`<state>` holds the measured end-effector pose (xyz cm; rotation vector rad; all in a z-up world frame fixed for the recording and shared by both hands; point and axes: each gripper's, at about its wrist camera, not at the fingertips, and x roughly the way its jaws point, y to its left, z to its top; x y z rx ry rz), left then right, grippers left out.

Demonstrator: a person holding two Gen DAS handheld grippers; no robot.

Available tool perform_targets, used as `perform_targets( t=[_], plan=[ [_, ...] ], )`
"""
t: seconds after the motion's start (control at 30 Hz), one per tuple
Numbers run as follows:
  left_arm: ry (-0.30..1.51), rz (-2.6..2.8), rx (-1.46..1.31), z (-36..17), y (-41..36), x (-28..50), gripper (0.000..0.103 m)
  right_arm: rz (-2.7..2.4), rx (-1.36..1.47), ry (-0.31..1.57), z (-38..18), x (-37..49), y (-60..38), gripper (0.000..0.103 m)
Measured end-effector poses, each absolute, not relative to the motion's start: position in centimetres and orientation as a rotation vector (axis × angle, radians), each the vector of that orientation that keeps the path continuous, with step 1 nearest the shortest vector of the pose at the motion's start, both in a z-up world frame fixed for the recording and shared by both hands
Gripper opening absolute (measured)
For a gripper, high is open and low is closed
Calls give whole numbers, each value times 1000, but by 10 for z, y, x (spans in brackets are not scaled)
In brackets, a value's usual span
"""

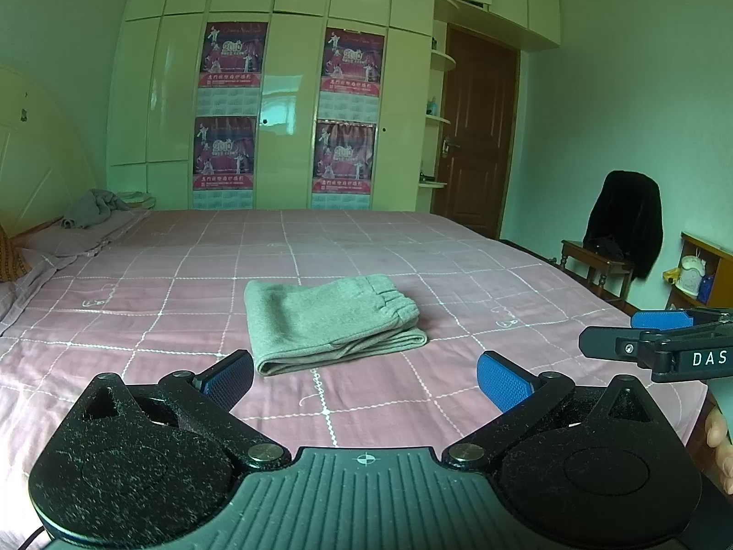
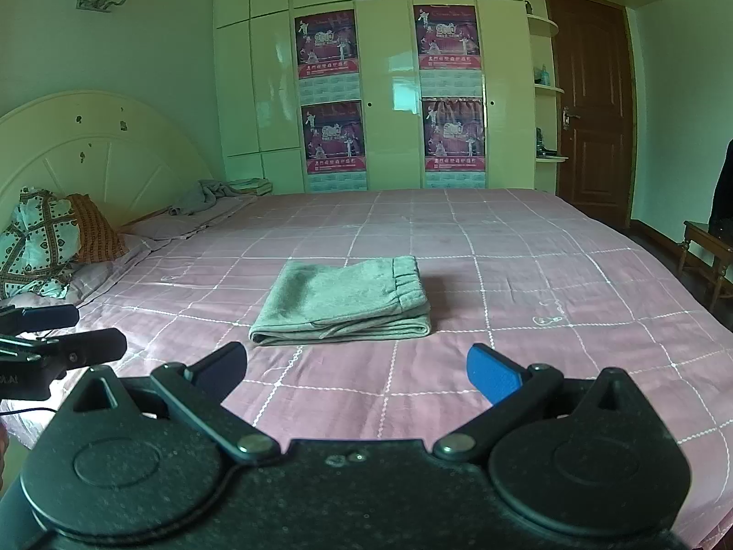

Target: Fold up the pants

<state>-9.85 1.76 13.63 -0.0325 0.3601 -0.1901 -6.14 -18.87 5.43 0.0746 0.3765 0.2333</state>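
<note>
**Folded pants on bed, both grippers wide and empty**

You hold the left gripper (image 1: 365,380) with its jaws spread wide, gripping nothing; its blue pads (image 1: 501,385) have a fine ribbed texture. Your right gripper (image 2: 357,373) is likewise spread wide and empty. Each hangs above the near edge of the bed (image 1: 183,298), clear of the cloth.

The pants (image 1: 327,321) lie at 12 o'clock from both grippers, near the bed's middle. They form a compact rectangular stack of soft grey knit, elastic gathered waistband toward 2 o'clock, rounded fold edges facing you.

The bedsheet (image 2: 527,275) is pink with a white stitched grid. A glossy cream wardrobe (image 2: 389,68) stands behind, carrying four posters (image 2: 327,43).
</note>
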Motion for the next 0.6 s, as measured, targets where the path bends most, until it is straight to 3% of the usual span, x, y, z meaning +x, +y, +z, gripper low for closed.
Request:
perform_targets(
  t=[0.6],
  plan=[
    [328,-200,-30,135,12,-102,102,225,64,387,49,-60,-191,103]
  ],
)
